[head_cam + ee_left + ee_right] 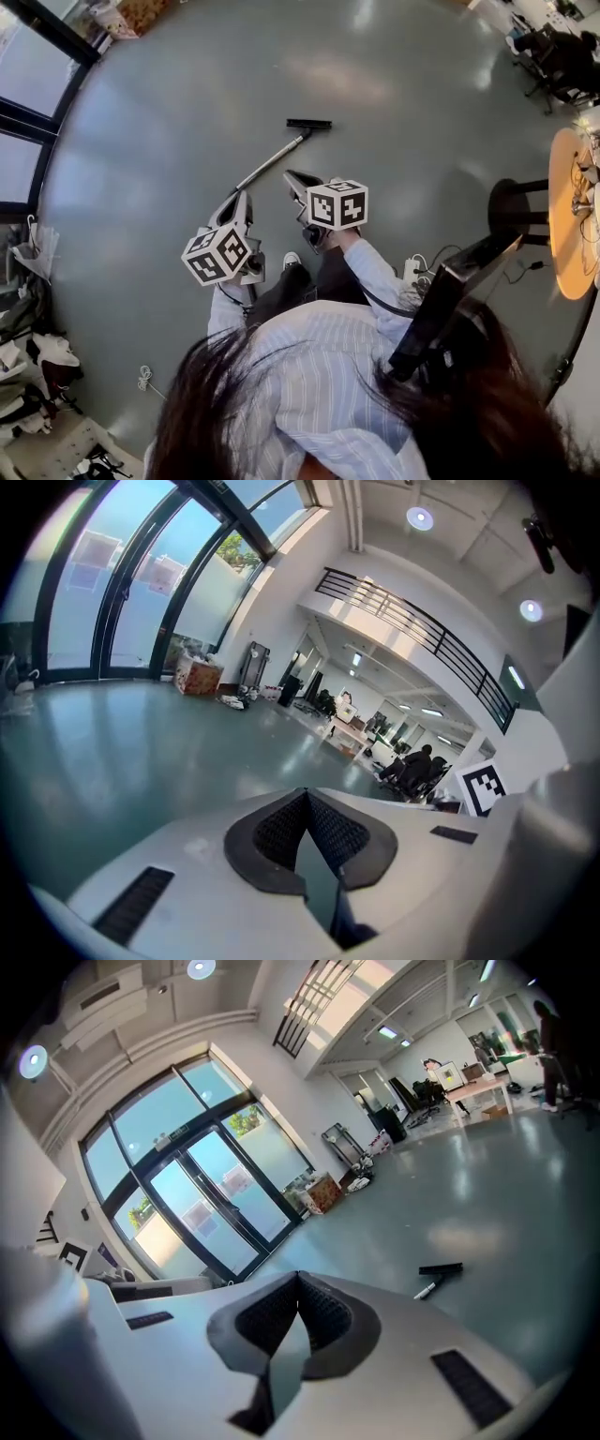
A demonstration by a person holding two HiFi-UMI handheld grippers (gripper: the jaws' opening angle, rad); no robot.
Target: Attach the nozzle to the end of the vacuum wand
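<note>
Looking down, head view: person in striped shirt stands on grey floor (375, 84), one gripper in each hand, both held out in front.
Left gripper (241, 197): jaws pressed together, empty; it covers the wand's near end in this view.
Right gripper (290, 175): jaws pressed together, empty, just right of the wand.
Wand (272, 161): silver tube lying flat on floor, running up-right away from person.
Nozzle (309, 124): black bar on floor at wand's far end; joined or only touching, cannot tell.
Left gripper view: pads (281, 832) meet at the tip, nothing between; floor, tall windows (112, 583), far desks ahead.
Right gripper view: pads (328, 1312) closed, nothing between; nozzle (441, 1268) and wand end (427, 1288) on floor ahead, right of jaws, well apart from them; glass doors (211, 1208) behind.
</note>
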